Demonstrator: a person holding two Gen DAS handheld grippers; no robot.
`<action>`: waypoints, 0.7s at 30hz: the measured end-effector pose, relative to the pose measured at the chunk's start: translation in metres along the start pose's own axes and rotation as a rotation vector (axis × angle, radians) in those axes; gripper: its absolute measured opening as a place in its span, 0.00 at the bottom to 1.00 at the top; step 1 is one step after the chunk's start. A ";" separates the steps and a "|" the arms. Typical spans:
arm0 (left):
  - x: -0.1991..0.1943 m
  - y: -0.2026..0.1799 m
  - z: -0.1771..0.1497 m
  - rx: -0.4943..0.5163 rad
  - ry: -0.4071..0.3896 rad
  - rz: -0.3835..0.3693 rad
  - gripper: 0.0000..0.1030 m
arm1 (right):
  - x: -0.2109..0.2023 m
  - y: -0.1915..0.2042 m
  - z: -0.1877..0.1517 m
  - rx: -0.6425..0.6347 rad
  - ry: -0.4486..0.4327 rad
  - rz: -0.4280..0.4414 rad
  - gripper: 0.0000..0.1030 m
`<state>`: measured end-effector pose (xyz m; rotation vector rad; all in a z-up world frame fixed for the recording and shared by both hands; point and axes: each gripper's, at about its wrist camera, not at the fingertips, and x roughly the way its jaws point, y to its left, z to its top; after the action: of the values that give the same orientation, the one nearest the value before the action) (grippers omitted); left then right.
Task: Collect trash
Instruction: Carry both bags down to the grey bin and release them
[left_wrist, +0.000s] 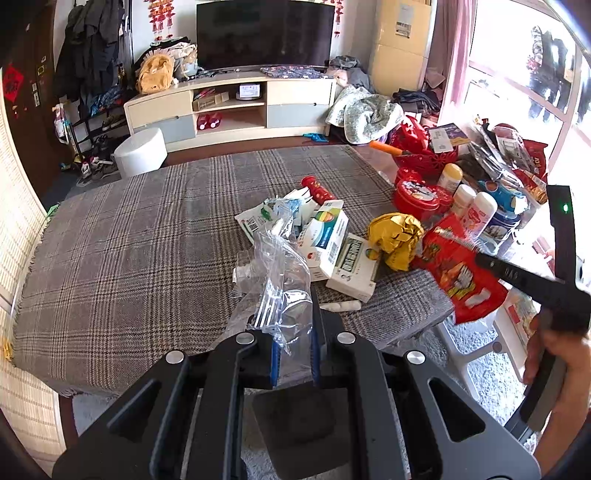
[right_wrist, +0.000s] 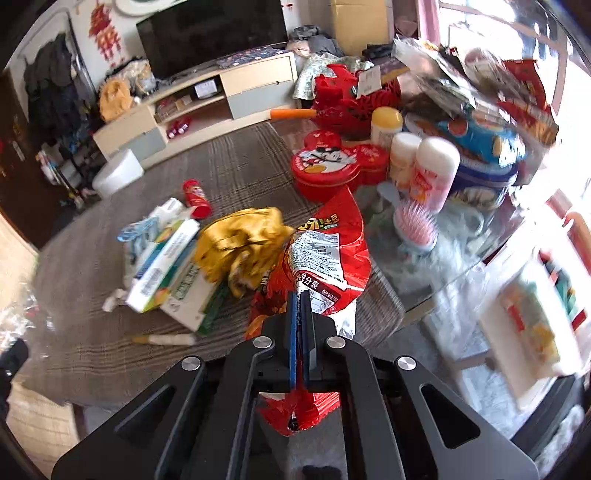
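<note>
Right tongs (right_wrist: 300, 295): crumpled red wrapper (right_wrist: 325, 254).

Daylight pours in from the window (left_wrist: 517, 74) on the far right, blown out to near white in both views. The glass counter (right_wrist: 461, 258) throws back a hazy glare — things on it look washed and soft. The right wrist view is smeared by motion blur, worst along its right edge and on the white box (right_wrist: 528, 317); the left wrist view is sharper. The clear plastic bag (left_wrist: 277, 280) glints with small highlights. Fisheye bending curves the television (left_wrist: 264, 33) and darkens the corners; the left wall sits dim.
</note>
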<state>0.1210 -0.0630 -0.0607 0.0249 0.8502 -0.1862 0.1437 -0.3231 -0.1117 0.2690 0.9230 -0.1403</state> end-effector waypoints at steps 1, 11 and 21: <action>-0.003 -0.001 -0.003 -0.002 -0.004 -0.008 0.11 | -0.003 0.002 -0.007 0.004 -0.001 0.014 0.03; -0.026 -0.011 -0.065 -0.012 -0.004 -0.100 0.11 | -0.040 0.018 -0.076 -0.066 -0.005 0.040 0.03; -0.039 -0.022 -0.133 0.027 0.018 -0.148 0.11 | -0.064 0.022 -0.137 -0.144 0.022 0.083 0.03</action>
<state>-0.0070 -0.0656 -0.1184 -0.0110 0.8679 -0.3369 0.0049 -0.2622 -0.1350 0.1752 0.9377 0.0062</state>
